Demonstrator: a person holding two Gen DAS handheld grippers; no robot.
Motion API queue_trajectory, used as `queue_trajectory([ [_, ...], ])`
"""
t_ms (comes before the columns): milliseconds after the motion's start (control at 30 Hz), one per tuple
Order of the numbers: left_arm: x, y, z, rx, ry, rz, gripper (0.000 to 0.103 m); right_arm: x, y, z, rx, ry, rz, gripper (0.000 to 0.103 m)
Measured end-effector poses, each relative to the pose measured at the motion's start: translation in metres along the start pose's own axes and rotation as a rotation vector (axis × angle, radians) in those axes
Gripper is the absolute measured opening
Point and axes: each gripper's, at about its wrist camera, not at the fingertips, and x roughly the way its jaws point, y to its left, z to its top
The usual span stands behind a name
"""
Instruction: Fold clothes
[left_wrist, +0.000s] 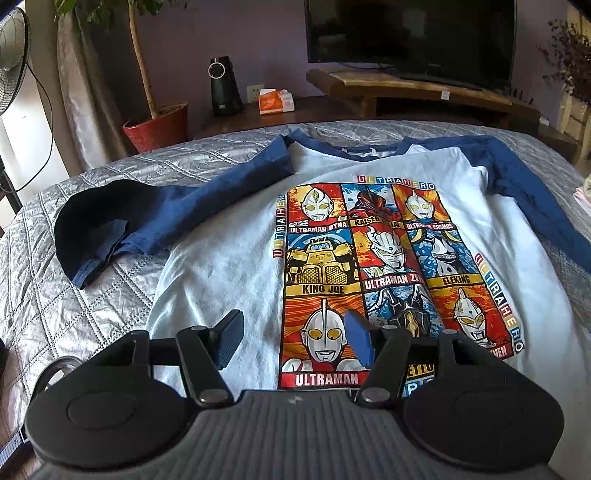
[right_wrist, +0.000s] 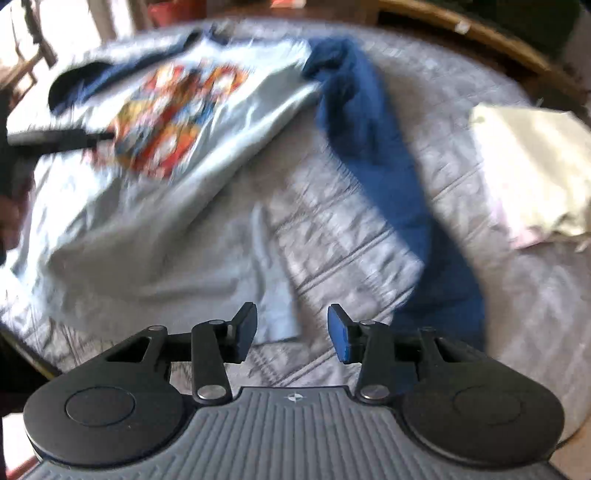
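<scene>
A white shirt (left_wrist: 221, 258) with navy sleeves and a bright hero print lies face up on the quilted bed. Its left sleeve (left_wrist: 166, 218) bends back on itself at the cuff, and the other sleeve (left_wrist: 524, 184) runs off to the right. My left gripper (left_wrist: 293, 332) hovers open over the shirt's lower part, nothing between its pads. The right wrist view is blurred. There my right gripper (right_wrist: 292, 326) is open just above the hem corner of the shirt (right_wrist: 184, 221), with the navy sleeve (right_wrist: 388, 166) lying down the quilt to its right.
A grey quilt (left_wrist: 74, 295) covers the bed. A pale folded cloth (right_wrist: 535, 166) lies at the bed's right side. Beyond the bed stand a TV (left_wrist: 410, 33) on a wooden bench, a red plant pot (left_wrist: 157, 129), a black speaker (left_wrist: 223, 86) and a fan (left_wrist: 11, 59).
</scene>
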Motion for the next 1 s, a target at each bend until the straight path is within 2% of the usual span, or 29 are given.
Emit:
queue_trajectory([
  [133, 0.001, 0.001, 0.0, -0.002, 0.0, 0.0, 0.057, 0.013, 0.002, 0.001, -0.037, 0.026, 0.01, 0.044],
  [167, 0.001, 0.001, 0.0, -0.004, 0.0, 0.0, 0.057, 0.016, 0.004, 0.001, -0.046, 0.03, 0.016, 0.039],
  [200, 0.001, 0.002, 0.001, -0.005, 0.0, 0.001, 0.057, 0.017, 0.005, 0.001, -0.052, 0.035, 0.029, 0.03],
  [233, 0.001, 0.002, 0.001, -0.007, 0.0, 0.001, 0.057, 0.016, 0.006, 0.002, -0.058, 0.044, 0.047, 0.005],
  [333, 0.0, 0.003, 0.002, -0.011, -0.005, -0.002, 0.057, 0.009, 0.013, -0.002, -0.102, 0.069, 0.058, 0.004],
  [500, -0.001, 0.003, 0.002, -0.008, -0.01, -0.008, 0.057, -0.01, 0.012, -0.015, -0.084, 0.102, 0.092, 0.005],
  [667, 0.001, 0.004, 0.003, -0.009, -0.007, -0.007, 0.057, -0.023, 0.028, -0.028, -0.186, 0.172, 0.126, 0.005],
  [767, 0.001, 0.004, 0.003, -0.003, -0.009, -0.008, 0.057, -0.029, 0.023, -0.017, -0.168, 0.133, 0.064, 0.008],
  [867, 0.001, 0.003, 0.003, 0.0, -0.008, -0.007, 0.057, -0.031, 0.026, 0.0, -0.213, 0.067, -0.1, 0.017],
  [900, 0.001, 0.003, 0.003, 0.0, -0.007, -0.006, 0.057, -0.032, 0.028, 0.005, -0.206, 0.03, -0.099, 0.017],
  [933, 0.001, 0.003, 0.003, 0.0, -0.006, -0.006, 0.057, -0.033, 0.03, 0.008, -0.184, -0.014, -0.061, 0.018],
  [1000, 0.002, 0.003, 0.002, 0.0, -0.003, -0.006, 0.057, -0.034, 0.038, 0.008, -0.161, -0.106, 0.009, 0.031],
])
